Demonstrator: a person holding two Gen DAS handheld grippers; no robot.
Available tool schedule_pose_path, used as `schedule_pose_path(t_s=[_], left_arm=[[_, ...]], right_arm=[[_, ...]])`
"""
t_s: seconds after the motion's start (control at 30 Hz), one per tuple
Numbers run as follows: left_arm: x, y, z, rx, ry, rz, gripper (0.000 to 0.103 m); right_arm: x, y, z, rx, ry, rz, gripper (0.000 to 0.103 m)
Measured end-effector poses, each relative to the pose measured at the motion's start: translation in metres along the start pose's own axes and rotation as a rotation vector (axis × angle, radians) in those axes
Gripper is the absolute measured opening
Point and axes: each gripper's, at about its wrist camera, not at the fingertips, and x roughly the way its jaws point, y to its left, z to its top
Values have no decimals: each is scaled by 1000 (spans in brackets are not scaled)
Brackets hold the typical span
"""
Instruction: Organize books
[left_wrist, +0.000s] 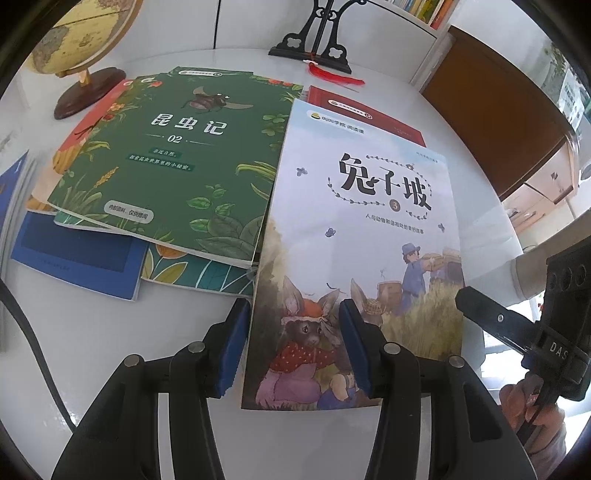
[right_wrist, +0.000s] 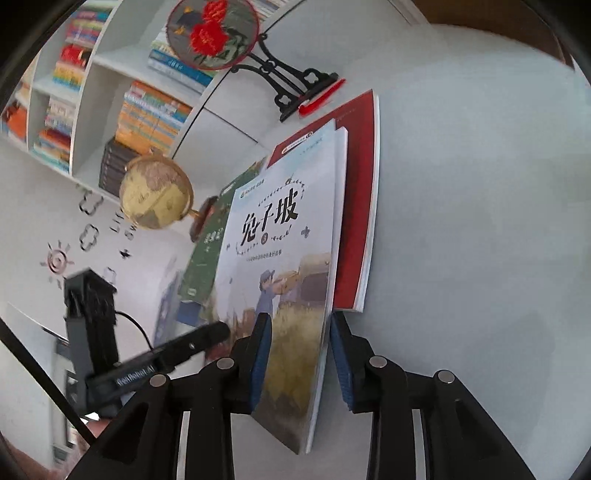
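The green book (left_wrist: 173, 155) covers most of the stack beneath it: an orange-red cover (left_wrist: 83, 129), a leafy teal one (left_wrist: 192, 273) and a blue book (left_wrist: 77, 254) show only as margins. The pale rabbit book (left_wrist: 354, 258) hides much of the red book (left_wrist: 369, 114), whose small print is unreadable. The globe (left_wrist: 81, 33) is cut off by the frame's top edge. In the right wrist view, spines on the bookshelf (right_wrist: 74, 110) blur beyond reading, and the left gripper's body (right_wrist: 92, 306) is smeared.

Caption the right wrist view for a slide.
Right gripper straddles the edge of the pale rabbit book, above a red book on the white table.
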Motion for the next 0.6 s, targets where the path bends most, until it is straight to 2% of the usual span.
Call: schedule_pose_path(t_s=[0.07, 0.13, 0.17, 0.2, 0.27, 0.3, 0.4, 0.47, 0.5, 0.6], left_arm=[[-1, 2, 0, -16, 0, 6, 48], [-1, 4, -1, -35, -2, -35, 48], [-1, 5, -1, -45, 0, -58, 48], [-2, 4, -2, -43, 0, -54, 47], [-2, -1, -2, -14, 9, -35, 47], [-2, -2, -2, -13, 13, -38, 47], [-6, -2, -4, -23, 1, -75, 46], [-3, 0, -6, -38, 8, -109, 46], [-3, 1, -6, -40, -7, -119, 53], [-4, -3, 0, -20, -11, -75, 54]], right_arm=[[-2, -1, 0, 9, 15, 24, 31], [-9, 6, -5, -39, 15, 130, 24], [-16, 16, -7, -92, 7, 185, 15], [-20, 24, -8, -120, 3, 197, 15], [-20, 31, -9, -136, 4, 154, 15], [-16, 33, -10, -159, 10, 85, 15], [-5, 33, -9, -179, 21, -39, 13], [-6, 30, -7, -167, 11, -38, 12], [-6, 28, -5, -155, 1, -38, 12], [1, 16, -5, -123, 19, -84, 12]])
